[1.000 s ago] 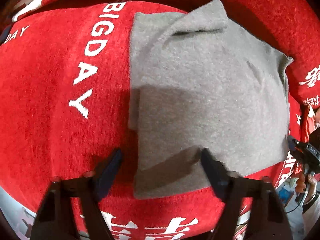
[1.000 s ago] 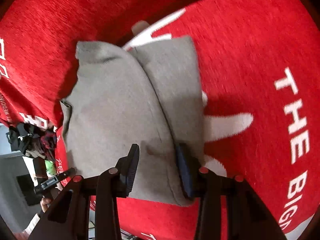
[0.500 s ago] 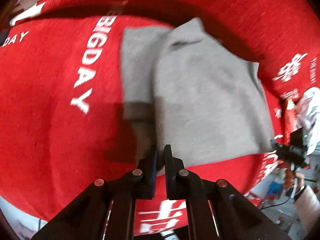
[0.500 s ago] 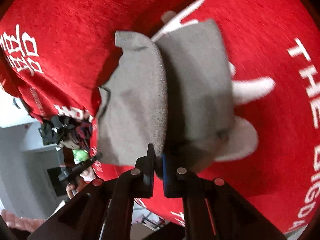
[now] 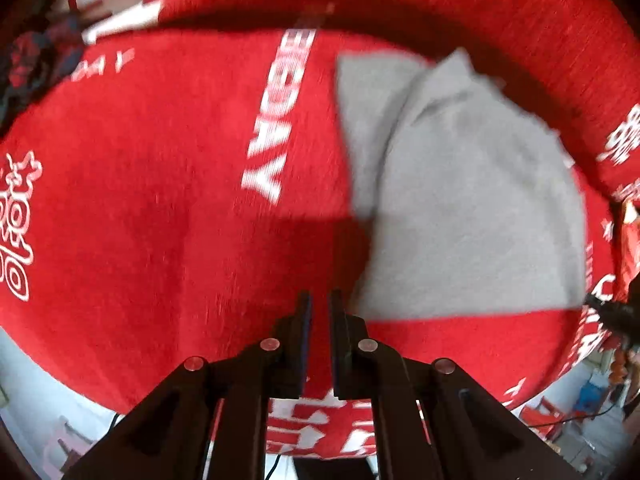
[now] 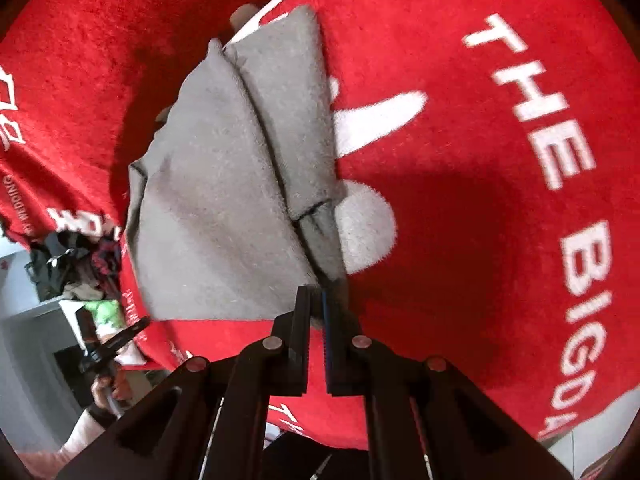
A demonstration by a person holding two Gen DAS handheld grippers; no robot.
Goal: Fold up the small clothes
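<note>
A small grey knit garment [image 5: 460, 192] lies partly folded on a red cloth with white lettering [image 5: 160, 220]. In the left wrist view my left gripper [image 5: 319, 300] is shut, and the garment's near corner sits just right of its tips; no cloth shows between the fingers. In the right wrist view the grey garment [image 6: 224, 184] shows with a folded strip along its right side. My right gripper [image 6: 315, 292] is shut on the garment's near edge, which looks lifted off the red cloth [image 6: 480, 200].
A pile of dark clothes [image 6: 76, 256] lies past the cloth's left edge in the right wrist view, with a green item [image 6: 105, 312] below it. Another gripper and hand [image 6: 108, 360] show at lower left. Dark clothes [image 5: 36, 56] lie at the far left.
Both grippers closed from open at the garment's near edge. The left view has since swung left and blurred, and the garment now sits to its right. The right gripper stays clamped.
</note>
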